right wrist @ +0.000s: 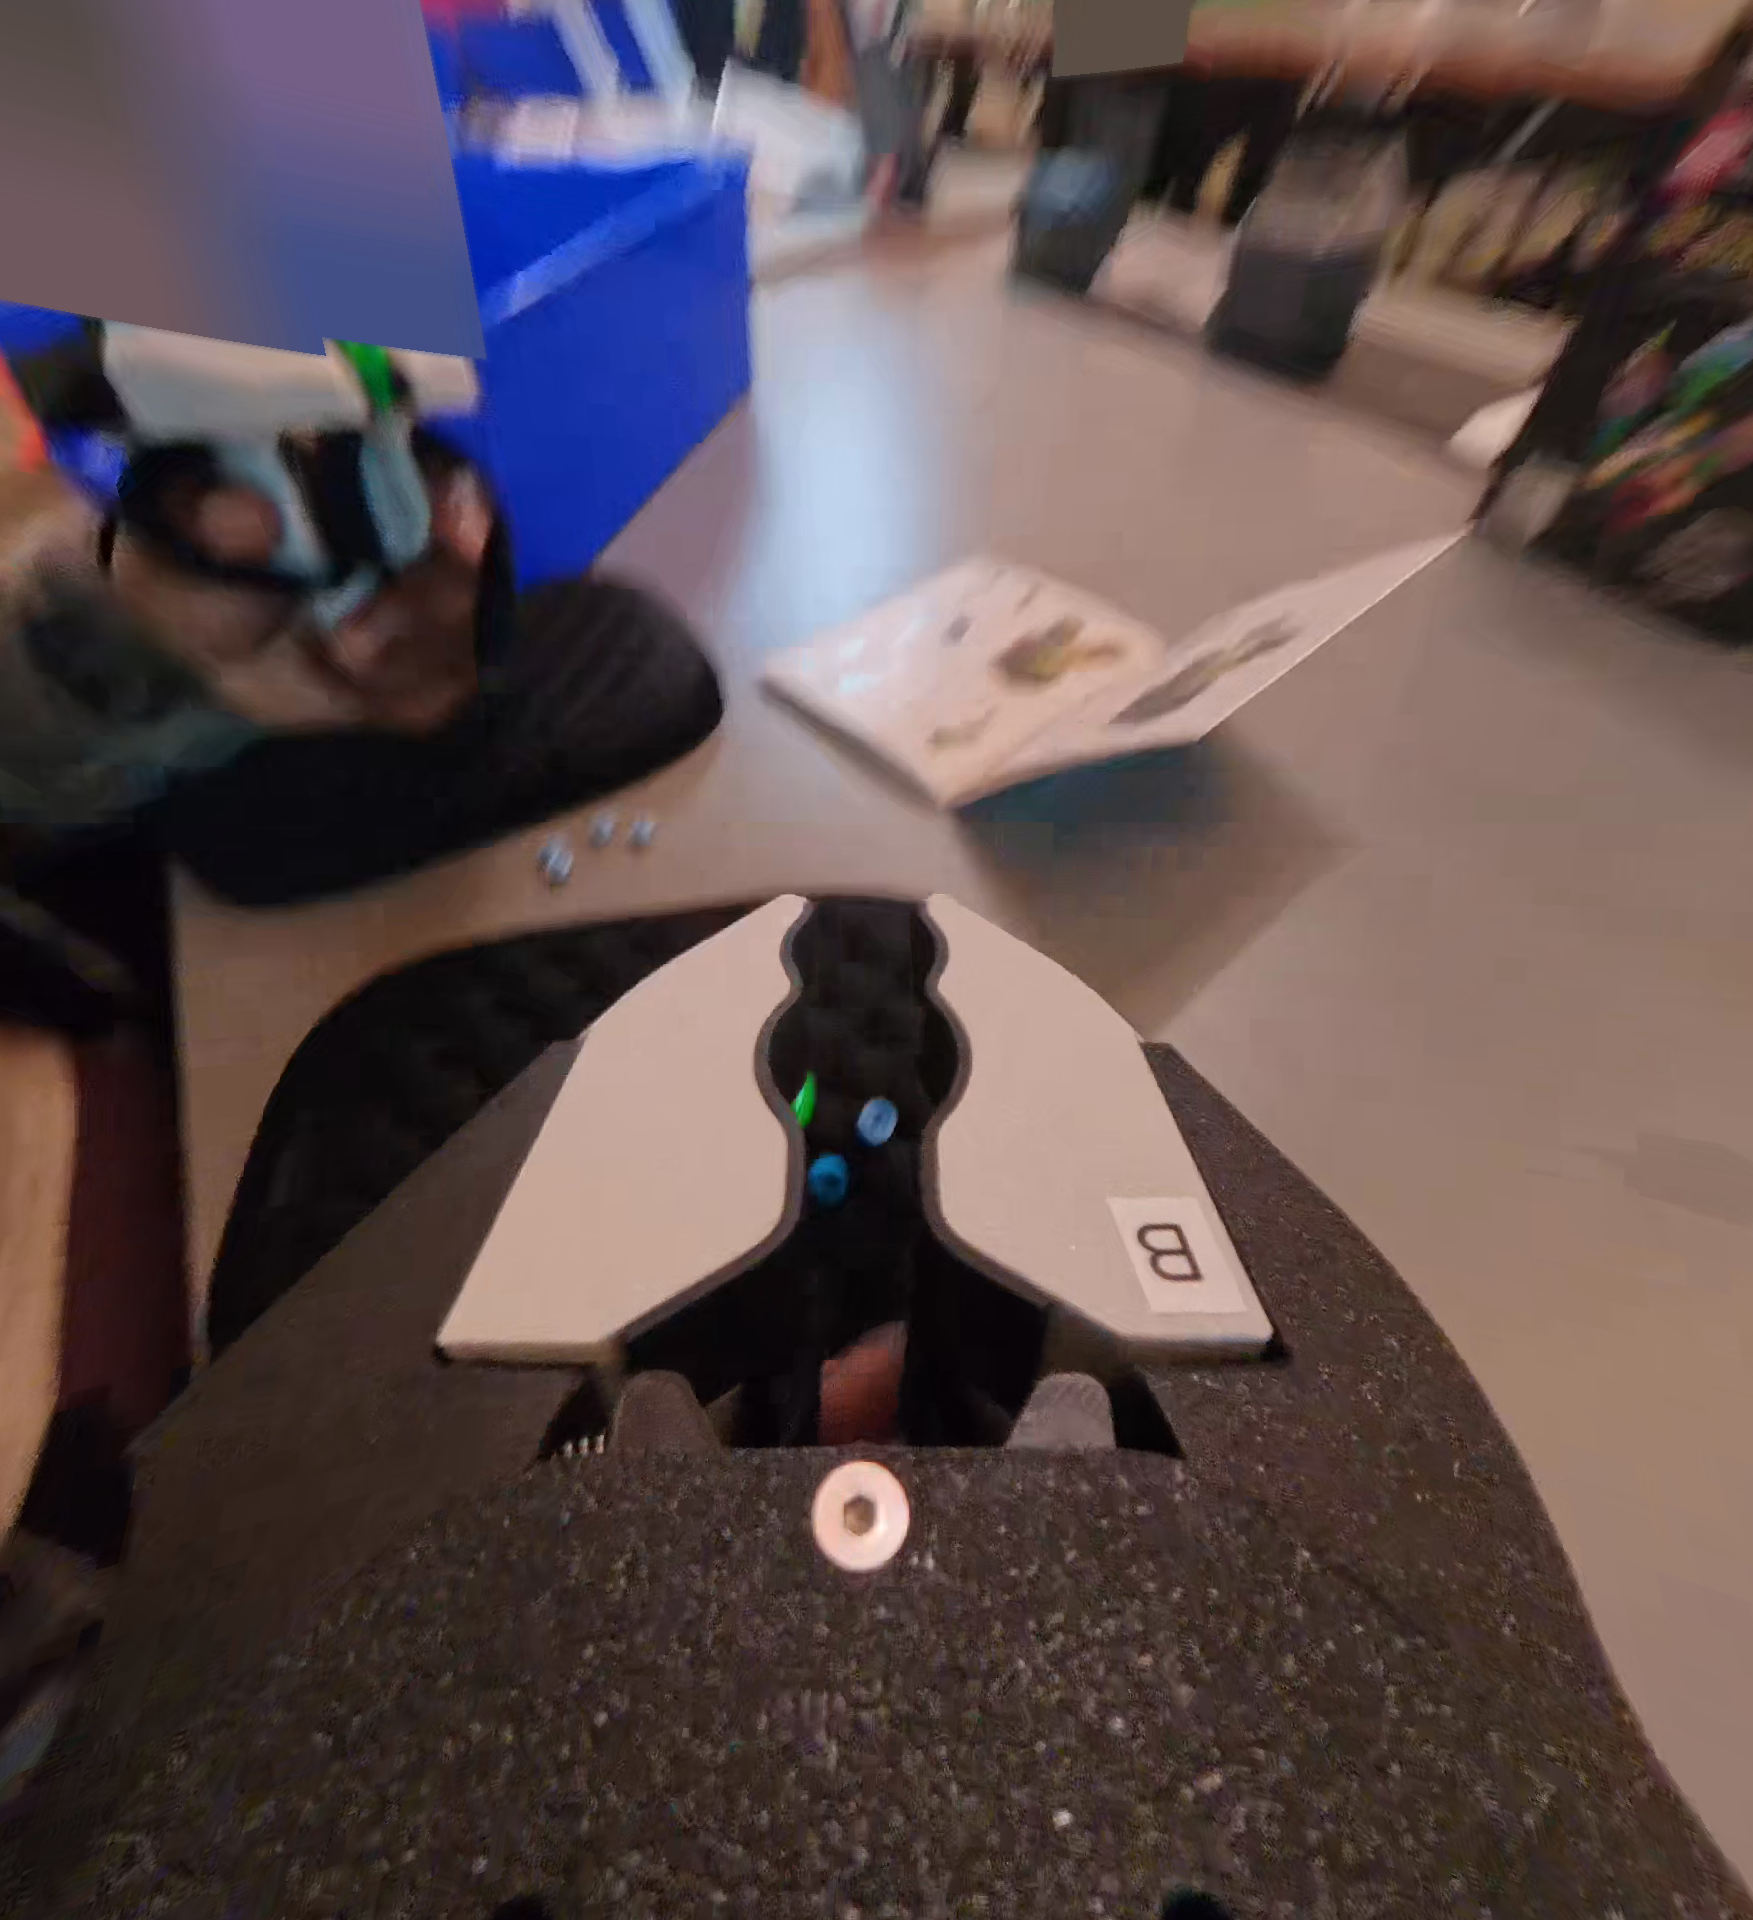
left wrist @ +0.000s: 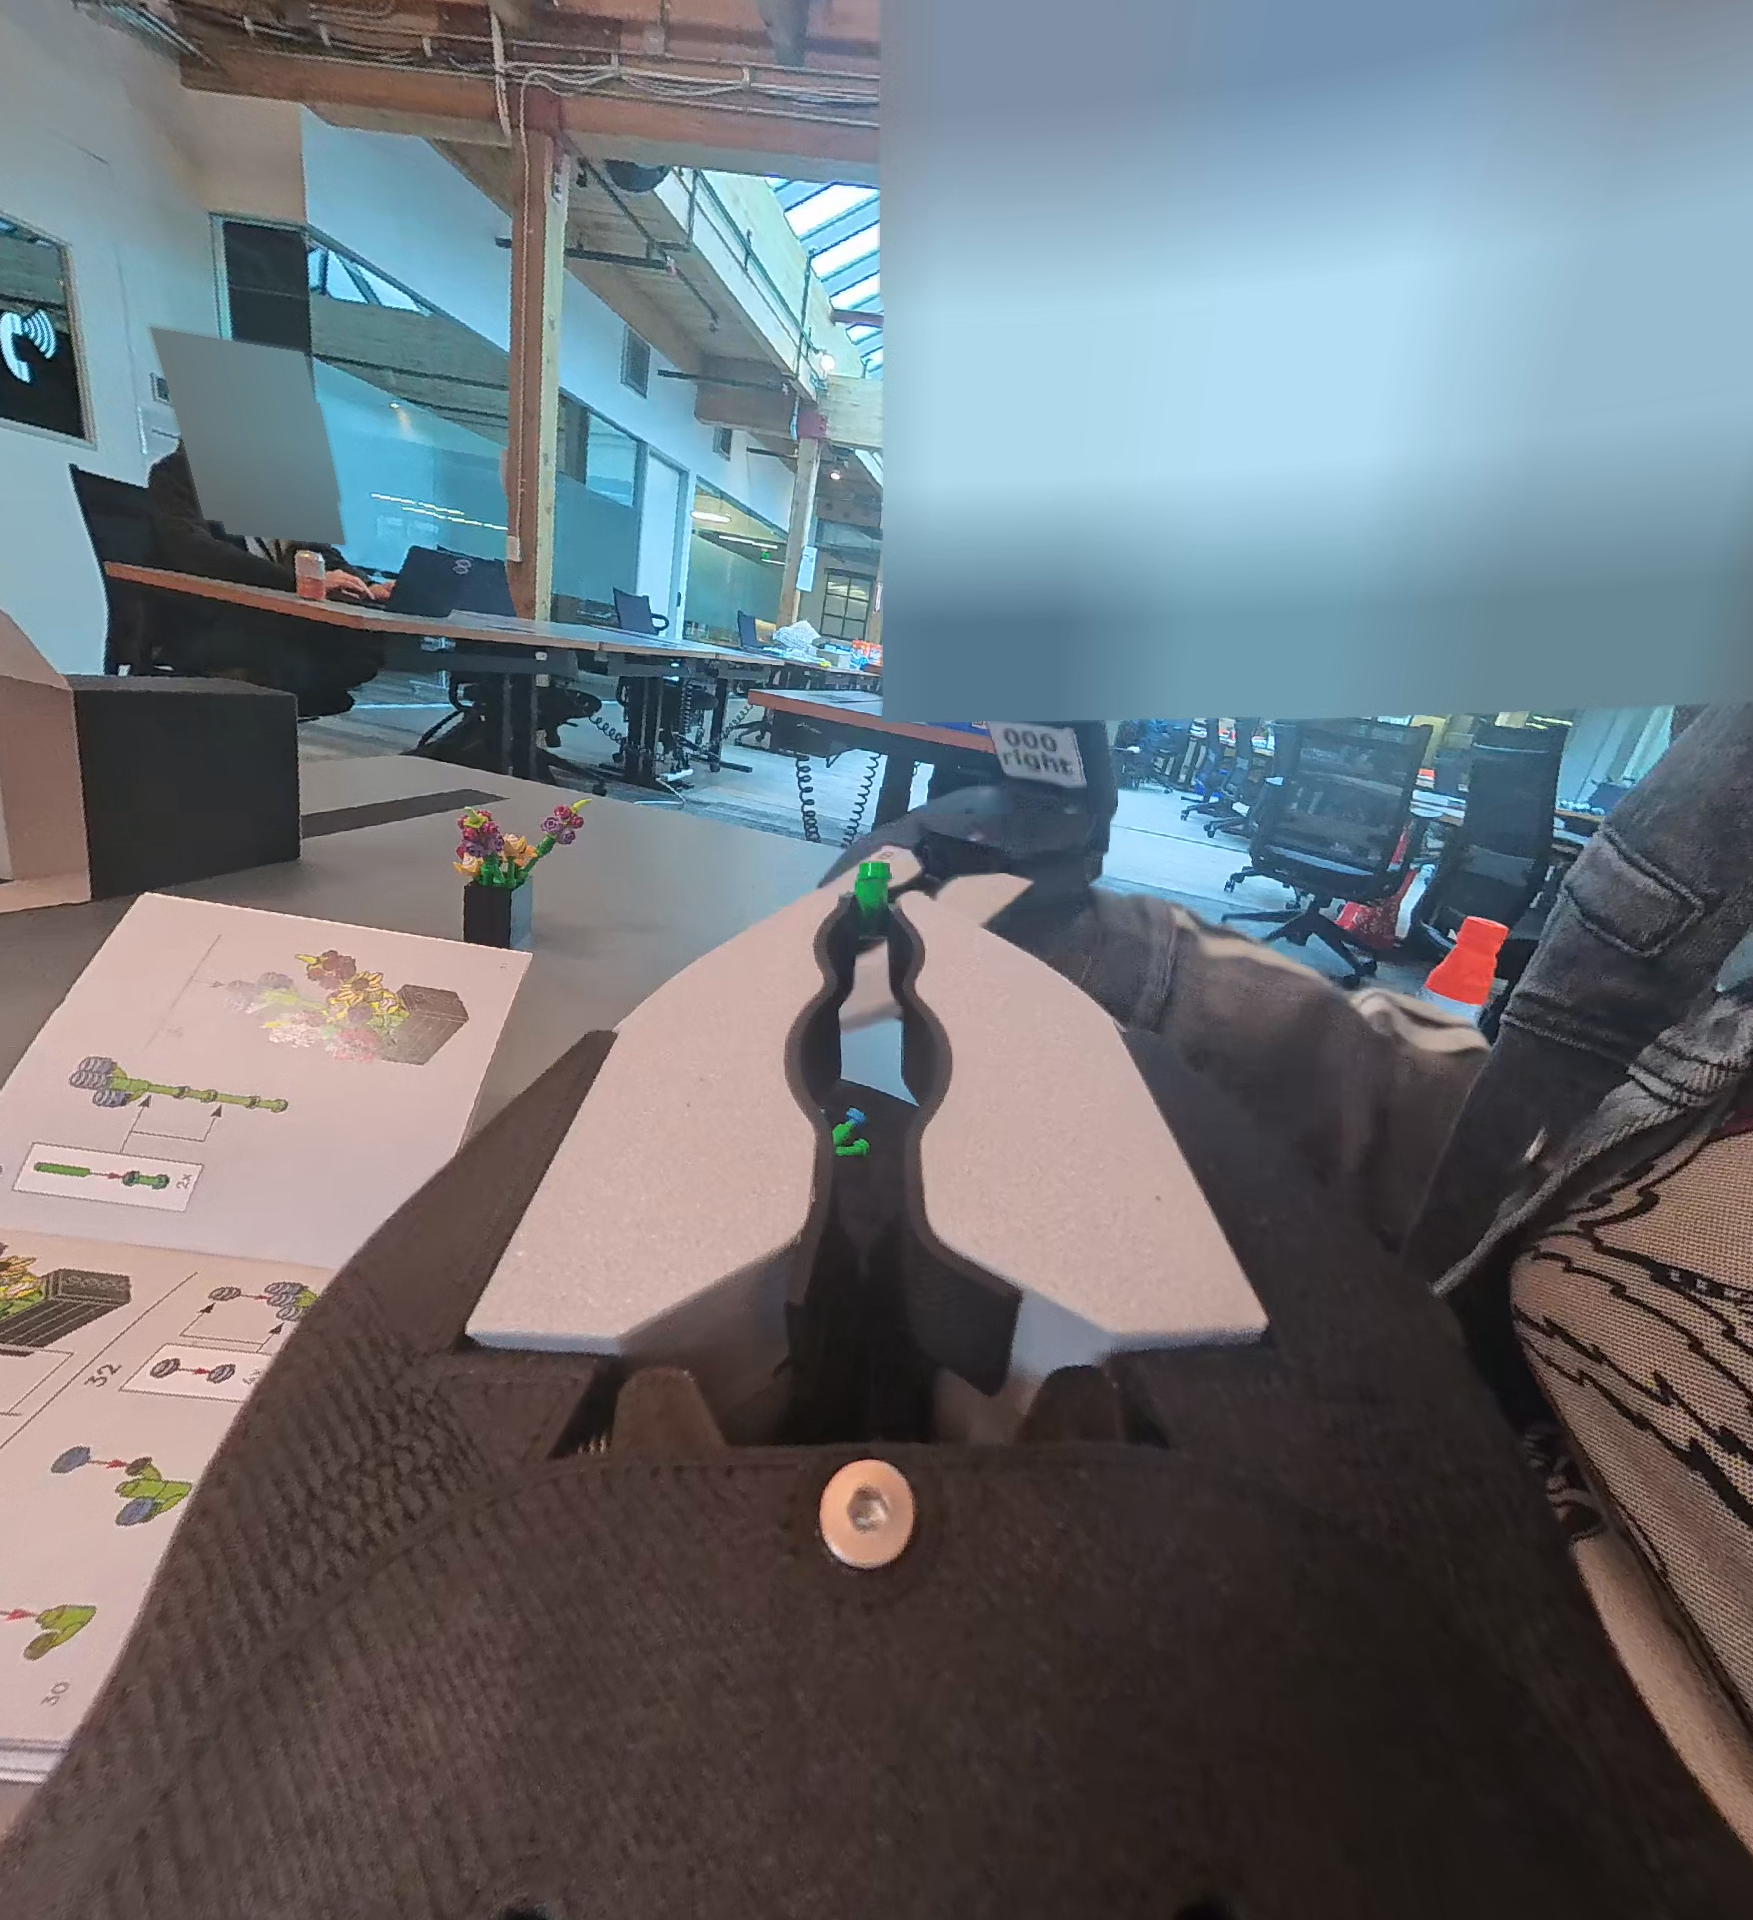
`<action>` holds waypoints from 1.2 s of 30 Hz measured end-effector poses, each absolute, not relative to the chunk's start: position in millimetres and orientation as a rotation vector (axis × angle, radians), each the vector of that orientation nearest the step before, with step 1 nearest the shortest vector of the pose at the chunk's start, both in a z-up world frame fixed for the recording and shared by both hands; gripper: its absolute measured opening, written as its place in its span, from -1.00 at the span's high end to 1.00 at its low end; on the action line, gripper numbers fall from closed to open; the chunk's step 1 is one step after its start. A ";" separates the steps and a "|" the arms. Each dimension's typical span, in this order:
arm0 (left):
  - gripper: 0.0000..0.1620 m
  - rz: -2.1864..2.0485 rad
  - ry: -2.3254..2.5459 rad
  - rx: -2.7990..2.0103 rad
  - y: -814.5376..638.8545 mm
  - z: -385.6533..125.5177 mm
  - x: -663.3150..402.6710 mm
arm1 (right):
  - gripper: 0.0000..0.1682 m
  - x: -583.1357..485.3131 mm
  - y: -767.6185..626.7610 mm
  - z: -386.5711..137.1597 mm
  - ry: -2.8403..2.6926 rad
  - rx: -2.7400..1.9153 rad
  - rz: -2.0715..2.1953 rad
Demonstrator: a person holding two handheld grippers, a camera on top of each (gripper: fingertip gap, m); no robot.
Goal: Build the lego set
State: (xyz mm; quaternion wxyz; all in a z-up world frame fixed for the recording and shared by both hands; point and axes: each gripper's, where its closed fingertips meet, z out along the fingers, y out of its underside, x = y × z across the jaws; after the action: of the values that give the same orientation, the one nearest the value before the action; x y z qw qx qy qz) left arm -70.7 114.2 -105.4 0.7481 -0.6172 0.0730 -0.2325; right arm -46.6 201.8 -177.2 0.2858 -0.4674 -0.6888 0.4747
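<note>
My left gripper (left wrist: pixel 870 920) is shut on a small green lego piece (left wrist: pixel 870 889) that sticks up from its tips, held above the table. It also shows blurred in the right wrist view (right wrist: pixel 373 436), upper left, in a hand. My right gripper (right wrist: pixel 867 906) has its fingers a little apart with nothing between them; through the gap I see two blue pieces (right wrist: pixel 877 1120) and a green one (right wrist: pixel 804 1096) on a black mat (right wrist: pixel 539 707). The built flower bouquet in a black box (left wrist: pixel 500 868) stands on the table far left. The instruction booklet (left wrist: pixel 228 1091) lies open.
A grey and black box (left wrist: pixel 145 790) stands at the back left. Three small grey pieces (right wrist: pixel 597 836) lie by the mat. A blue bin (right wrist: pixel 623 312) and a colourful dark box (right wrist: pixel 1703 468) stand farther off. The operator's jacket sleeve (left wrist: pixel 1267 1018) is at the right. Spacing between my two grippers at the tips: around 12 centimeters.
</note>
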 end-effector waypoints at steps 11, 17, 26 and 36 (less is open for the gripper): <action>0.93 -0.496 0.189 -1.367 114.9 -107.4 -66.3 | 0.86 -25.0 212.2 -211.9 -2.416 -1.263 0.896; 0.93 -0.507 0.176 -1.357 114.3 -106.2 -68.0 | 0.91 -31.3 209.4 -211.4 -2.433 -1.210 0.894; 0.93 -0.507 0.195 -1.370 115.1 -107.7 -64.9 | 0.86 -32.8 210.4 -210.8 -2.455 -1.229 1.004; 0.93 -0.523 0.204 -1.394 117.2 -110.8 -63.0 | 0.82 -24.8 204.0 -206.1 -2.613 -1.032 1.132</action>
State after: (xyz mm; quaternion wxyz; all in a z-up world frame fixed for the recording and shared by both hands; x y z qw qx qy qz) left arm -63.0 117.2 -110.8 0.7306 -0.6334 0.0925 -0.2375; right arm -24.8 204.0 -206.1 0.0561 -0.3401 -0.8614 0.3731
